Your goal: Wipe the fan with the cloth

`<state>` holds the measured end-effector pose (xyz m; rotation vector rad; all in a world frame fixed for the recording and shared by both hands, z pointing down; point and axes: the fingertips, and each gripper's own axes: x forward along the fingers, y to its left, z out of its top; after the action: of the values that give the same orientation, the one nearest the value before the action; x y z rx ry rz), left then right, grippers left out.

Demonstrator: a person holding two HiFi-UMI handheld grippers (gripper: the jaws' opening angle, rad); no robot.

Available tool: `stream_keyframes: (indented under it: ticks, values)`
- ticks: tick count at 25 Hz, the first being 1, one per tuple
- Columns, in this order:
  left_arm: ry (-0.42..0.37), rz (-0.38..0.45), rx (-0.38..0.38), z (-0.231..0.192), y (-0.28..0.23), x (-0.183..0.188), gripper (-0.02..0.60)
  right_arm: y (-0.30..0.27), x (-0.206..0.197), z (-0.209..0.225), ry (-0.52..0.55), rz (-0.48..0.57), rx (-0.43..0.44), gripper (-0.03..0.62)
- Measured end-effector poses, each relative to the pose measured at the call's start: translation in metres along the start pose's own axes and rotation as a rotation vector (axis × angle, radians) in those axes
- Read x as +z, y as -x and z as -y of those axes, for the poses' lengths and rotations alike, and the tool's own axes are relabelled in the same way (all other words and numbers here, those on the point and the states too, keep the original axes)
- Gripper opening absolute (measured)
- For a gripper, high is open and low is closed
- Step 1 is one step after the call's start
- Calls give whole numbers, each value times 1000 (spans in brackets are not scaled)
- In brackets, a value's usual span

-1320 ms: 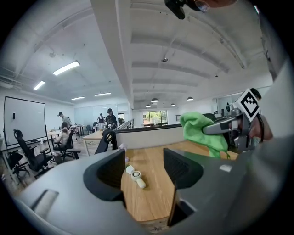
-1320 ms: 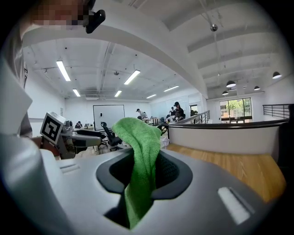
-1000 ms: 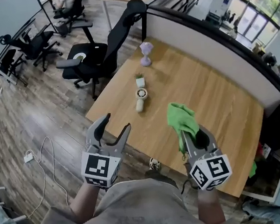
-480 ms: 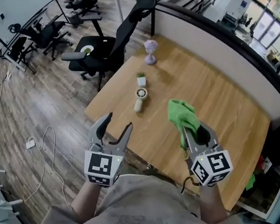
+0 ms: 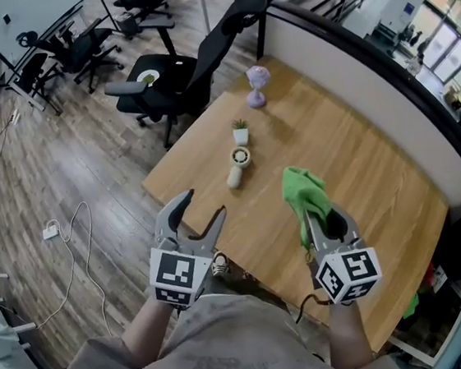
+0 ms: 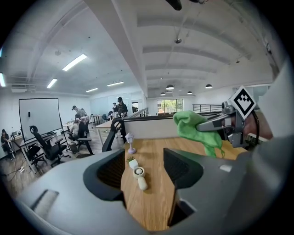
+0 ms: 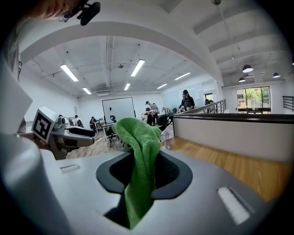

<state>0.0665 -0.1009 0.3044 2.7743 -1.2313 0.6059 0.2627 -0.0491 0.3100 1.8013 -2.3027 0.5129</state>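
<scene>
A small cream hand-held fan (image 5: pixel 235 167) lies on the wooden table (image 5: pixel 352 166), near its left edge; it also shows between my left jaws as the fan (image 6: pixel 140 176). My left gripper (image 5: pixel 202 206) hangs open and empty off the table's near-left edge, short of the fan. My right gripper (image 5: pixel 316 213) is shut on a green cloth (image 5: pixel 304 191), held above the table's near part, to the right of the fan. The cloth (image 7: pixel 140 160) sticks up and drapes between the right jaws. From the left gripper view the cloth (image 6: pixel 195 126) hangs at the right.
A tiny potted plant (image 5: pixel 241 131) stands just beyond the fan, and a lilac lamp-shaped ornament (image 5: pixel 257 85) further back. A black office chair (image 5: pixel 177 74) is at the table's far-left corner. A dark partition (image 5: pixel 364 48) runs along the table's far side. A cable (image 5: pixel 70 231) lies on the floor.
The head view has shifted a little, so table and chair sit slightly further right. Both grippers keep their places and states; the cloth stays clamped.
</scene>
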Motion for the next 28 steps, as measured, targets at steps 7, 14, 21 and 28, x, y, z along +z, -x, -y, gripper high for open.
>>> stream_keyframes:
  ticks: [7, 14, 21, 28]
  values:
    - [12, -37, -27, -15, -25, -18, 268, -34, -1, 1, -8, -26, -1, 98]
    - [15, -68, -66, -22, -66, -42, 270, -87, -7, 8, -1, -37, -4, 98]
    - [31, -121, -107, -26, -121, -74, 294, -140, -16, 31, 16, -62, -35, 98]
    - [52, -205, -149, -21, -174, -129, 295, -198, -40, 41, 15, -109, -35, 98]
